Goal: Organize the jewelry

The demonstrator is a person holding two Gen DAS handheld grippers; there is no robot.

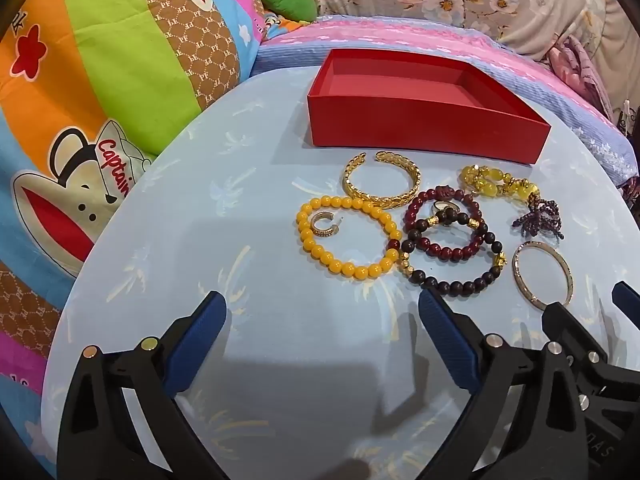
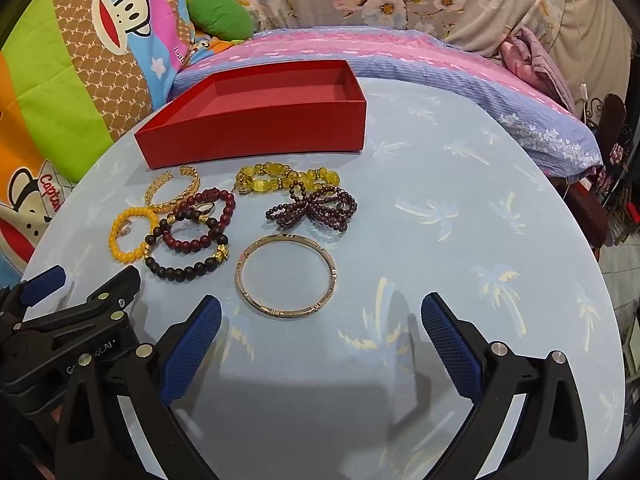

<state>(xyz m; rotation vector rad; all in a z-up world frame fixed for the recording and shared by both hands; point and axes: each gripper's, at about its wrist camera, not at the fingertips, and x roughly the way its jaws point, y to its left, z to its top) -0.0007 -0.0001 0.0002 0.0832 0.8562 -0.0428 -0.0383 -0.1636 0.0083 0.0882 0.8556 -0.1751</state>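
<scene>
An empty red box (image 1: pixel 420 128) (image 2: pixel 256 132) stands at the back of the round table. In front of it lie a gold cuff (image 1: pixel 382 182) (image 2: pixel 173 191), a yellow bead bracelet (image 1: pixel 348 236) (image 2: pixel 130 236) with a small hoop earring (image 1: pixel 324 224) inside it, a dark red bead bracelet (image 1: pixel 440 224) (image 2: pixel 204 220) around a ring, a black bead bracelet (image 1: pixel 452 276) (image 2: pixel 186 258), a yellow-green bead bracelet (image 1: pixel 496 182) (image 2: pixel 286 178), a purple bead bundle (image 1: pixel 540 220) (image 2: pixel 316 208) and a thin gold bangle (image 1: pixel 542 276) (image 2: pixel 286 274). My left gripper (image 1: pixel 320 344) and right gripper (image 2: pixel 320 344) are open and empty, near the jewelry's front side.
The table has a light blue cloth with palm prints (image 2: pixel 460 208). Behind it lie a pink and purple blanket (image 2: pixel 400 52), a colourful cartoon quilt (image 1: pixel 80 120) and a green cushion (image 2: pixel 220 16). The right gripper's fingers also show at the left wrist view's right edge (image 1: pixel 576 328).
</scene>
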